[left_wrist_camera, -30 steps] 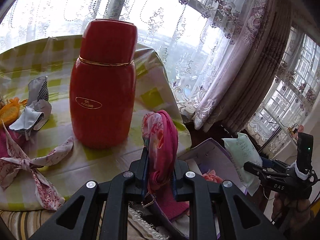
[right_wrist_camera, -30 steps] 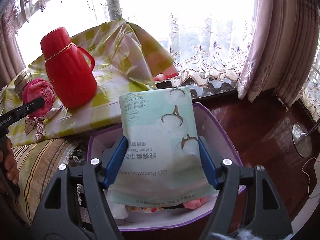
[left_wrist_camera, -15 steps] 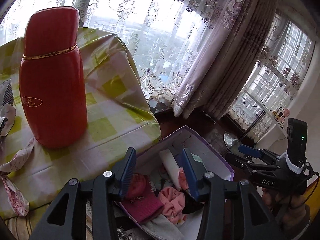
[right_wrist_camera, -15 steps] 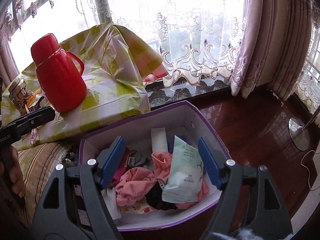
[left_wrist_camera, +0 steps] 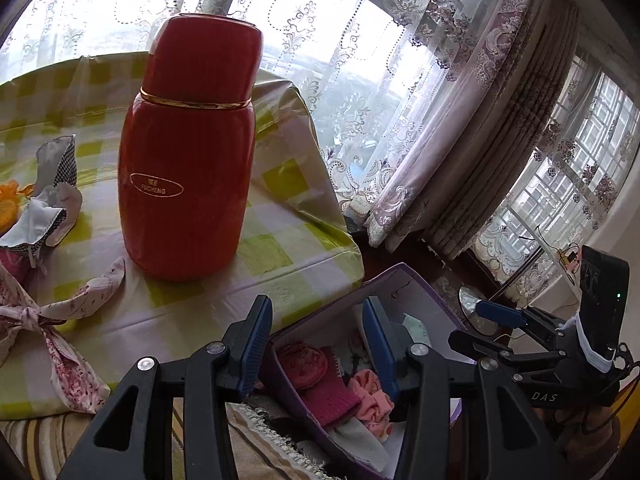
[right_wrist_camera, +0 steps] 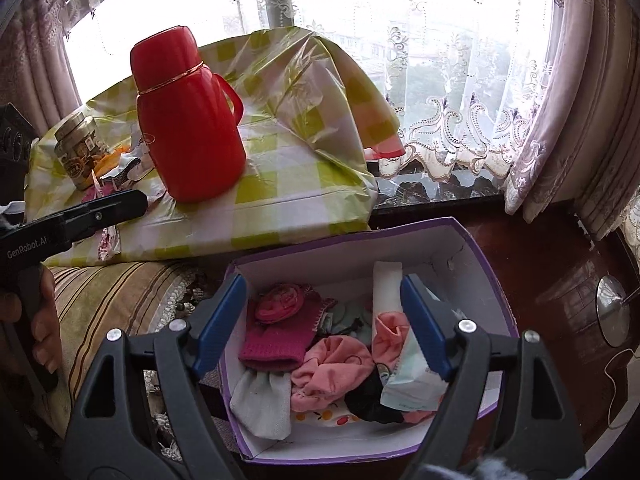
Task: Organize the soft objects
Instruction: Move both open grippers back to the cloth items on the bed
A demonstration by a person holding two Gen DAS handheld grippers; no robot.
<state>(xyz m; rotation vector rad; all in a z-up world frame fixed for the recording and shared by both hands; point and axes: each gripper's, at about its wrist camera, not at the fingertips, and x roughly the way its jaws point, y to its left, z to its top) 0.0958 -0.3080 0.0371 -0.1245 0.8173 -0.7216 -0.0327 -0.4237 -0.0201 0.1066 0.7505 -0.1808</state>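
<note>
Glossy red flask; shiny plastic tablecloth; knit magenta cloth; cardboard box.

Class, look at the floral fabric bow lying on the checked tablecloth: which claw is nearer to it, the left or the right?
Left. The left claw hangs at the table's edge, just right of the floral fabric bow. The right claw is over the purple box, further off.
</note>
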